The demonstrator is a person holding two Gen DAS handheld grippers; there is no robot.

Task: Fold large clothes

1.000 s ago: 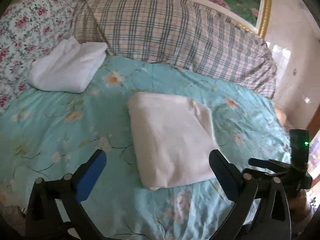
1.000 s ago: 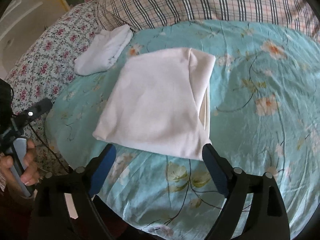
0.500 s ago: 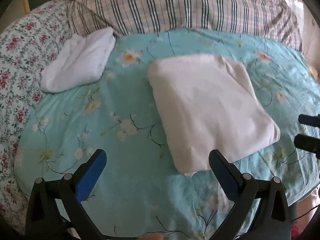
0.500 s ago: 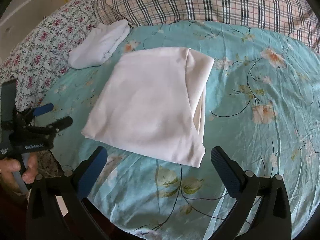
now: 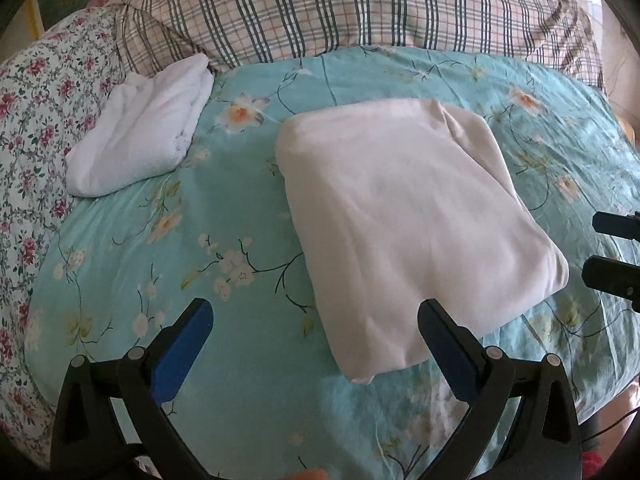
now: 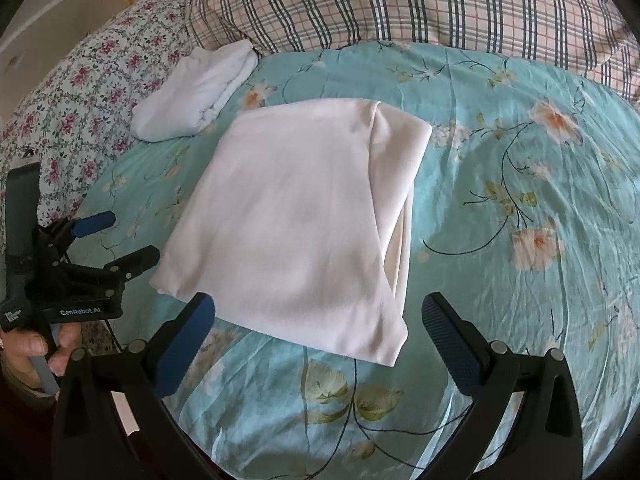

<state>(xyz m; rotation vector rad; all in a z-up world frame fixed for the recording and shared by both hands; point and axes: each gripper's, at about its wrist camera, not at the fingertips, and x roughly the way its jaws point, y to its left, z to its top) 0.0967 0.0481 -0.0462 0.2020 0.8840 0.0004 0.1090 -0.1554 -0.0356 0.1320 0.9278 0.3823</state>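
Note:
A cream folded garment (image 5: 408,220) (image 6: 304,220) lies flat on the turquoise flowered bedspread (image 5: 224,208) (image 6: 500,184). My left gripper (image 5: 316,320) hovers open over the near left corner of the garment, its blue pads apart and holding nothing. In the right wrist view that same gripper (image 6: 120,240) shows at the left edge of the bed, held by a hand (image 6: 32,348). My right gripper (image 6: 318,316) stands wide open over the garment's near edge, empty. Its fingers (image 5: 612,276) poke in at the right of the left wrist view.
A white folded towel-like cloth (image 5: 144,140) (image 6: 200,88) lies at the back left of the bed. A plaid pillow (image 5: 360,8) (image 6: 400,0) runs along the head. A rose-patterned quilt (image 5: 28,120) (image 6: 88,92) borders the left side.
The left gripper has sunk and swung toward the bed, so the garment now sits nearer and more centred in its view. The right gripper's jaws have widened and it edged slightly closer.

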